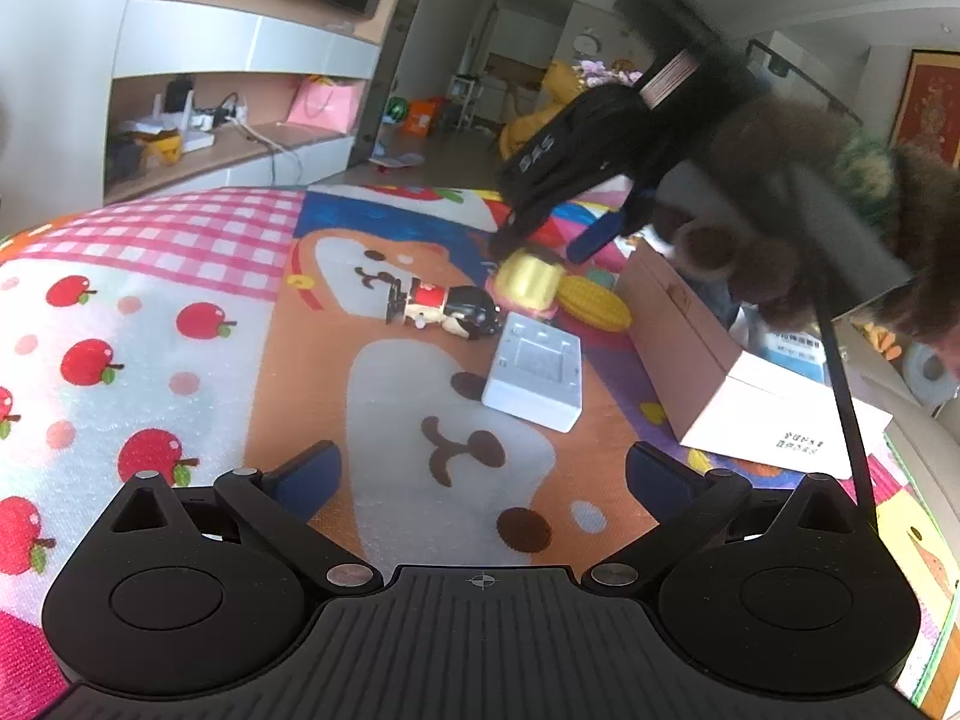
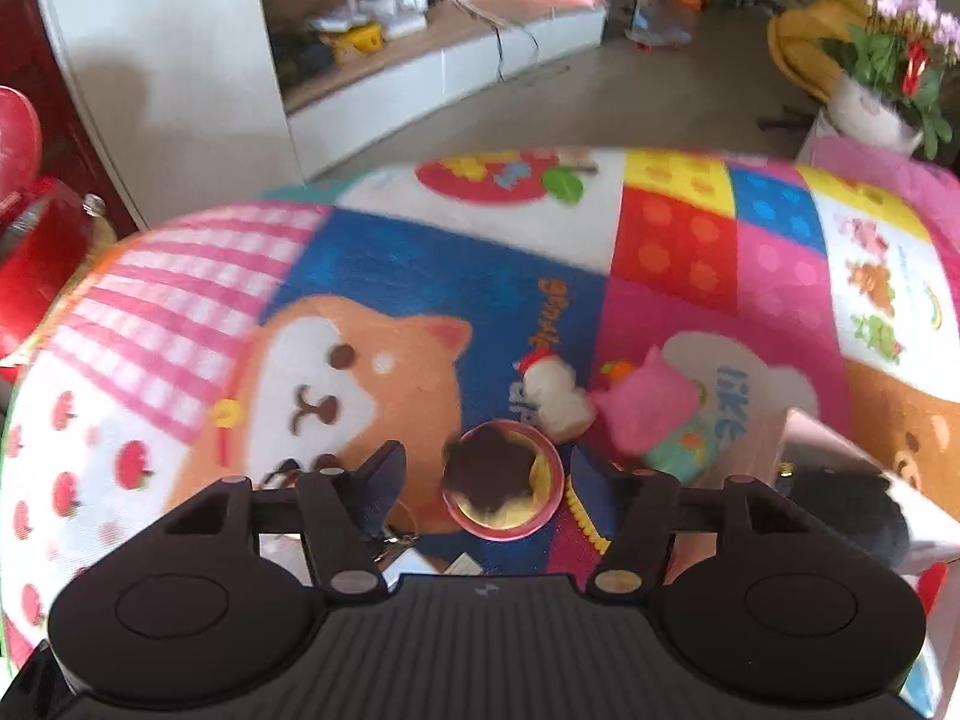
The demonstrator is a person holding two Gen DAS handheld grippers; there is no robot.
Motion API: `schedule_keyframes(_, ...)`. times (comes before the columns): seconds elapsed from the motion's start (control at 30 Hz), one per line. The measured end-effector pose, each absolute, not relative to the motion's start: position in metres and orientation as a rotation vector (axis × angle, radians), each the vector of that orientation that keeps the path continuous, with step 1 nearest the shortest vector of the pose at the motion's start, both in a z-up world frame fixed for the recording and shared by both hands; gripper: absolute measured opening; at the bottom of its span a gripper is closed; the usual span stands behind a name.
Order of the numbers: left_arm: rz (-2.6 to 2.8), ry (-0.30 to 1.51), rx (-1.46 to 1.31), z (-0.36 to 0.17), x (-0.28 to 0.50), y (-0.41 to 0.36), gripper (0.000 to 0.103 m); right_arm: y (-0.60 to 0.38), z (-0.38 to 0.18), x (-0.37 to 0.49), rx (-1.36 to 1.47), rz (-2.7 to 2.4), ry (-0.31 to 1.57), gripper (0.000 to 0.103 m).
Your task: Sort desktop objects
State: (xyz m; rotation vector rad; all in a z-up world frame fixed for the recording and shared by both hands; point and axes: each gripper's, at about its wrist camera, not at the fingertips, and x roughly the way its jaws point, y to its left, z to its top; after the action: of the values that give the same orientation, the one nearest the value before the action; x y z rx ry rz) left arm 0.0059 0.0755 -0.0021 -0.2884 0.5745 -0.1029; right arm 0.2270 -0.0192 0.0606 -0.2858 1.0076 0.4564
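Observation:
My left gripper (image 1: 480,480) is open and empty, low over the colourful play mat (image 1: 180,324). Ahead of it lie a white square box (image 1: 534,375), a small black and red toy figure (image 1: 444,309) and a yellow corn toy (image 1: 594,303). My right gripper (image 1: 543,243) shows in the left wrist view, hovering over a yellow and pink cup toy (image 1: 528,282). In the right wrist view, my right gripper (image 2: 486,474) is open, with the cup toy (image 2: 504,483) between its fingers, apart from both. A white plush (image 2: 555,399) and a pink plush (image 2: 645,405) lie beyond.
A cardboard box (image 1: 696,354) with white flaps stands at the right of the mat, with items inside. A white shelf unit (image 2: 420,60) stands beyond the mat. A flower pot (image 2: 882,78) stands at the far right. A red object (image 2: 36,240) is at the left.

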Motion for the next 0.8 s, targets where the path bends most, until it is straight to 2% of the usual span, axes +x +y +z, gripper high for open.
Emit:
schedule_keyframes(0.03, -0.103, 0.576, -0.29, -0.002, 0.006, 0.076, 0.103, -0.019, 0.055, 0.232, -0.278, 0.444, 1.021, 0.061)
schedule_keyframes(0.07, -0.103, 0.577, -0.291, -0.002, 0.006, 0.076, 0.103, -0.019, 0.05, 0.234, -0.277, 0.438, 1.031, 0.046)
schedule_keyframes(0.1, -0.104, 0.577, -0.291, -0.002, 0.007, 0.075, 0.103, -0.02, 0.047, 0.235, -0.275, 0.443, 1.041, 0.037)
schedule_keyframes(0.3, -0.103, 0.584, -0.3, -0.003, 0.007, 0.078, 0.103, -0.038, 0.065, 0.21, -0.26, 0.485, 0.975, 0.036)
schedule_keyframes(0.53, -0.09, 0.596, -0.279, -0.003, 0.009, 0.075, 0.103, -0.118, 0.115, 0.114, -0.123, 0.626, 0.9, 0.036)
schedule_keyframes(0.7, -0.094, 0.619, -0.204, 0.0, 0.017, 0.063, 0.103, -0.173, 0.094, 0.047, -0.073, 0.623, 0.943, 0.037)
schedule_keyframes(0.8, -0.103, 0.612, -0.133, 0.006, 0.03, 0.047, 0.103, -0.2, 0.073, 0.027, -0.075, 0.515, 0.904, 0.039)
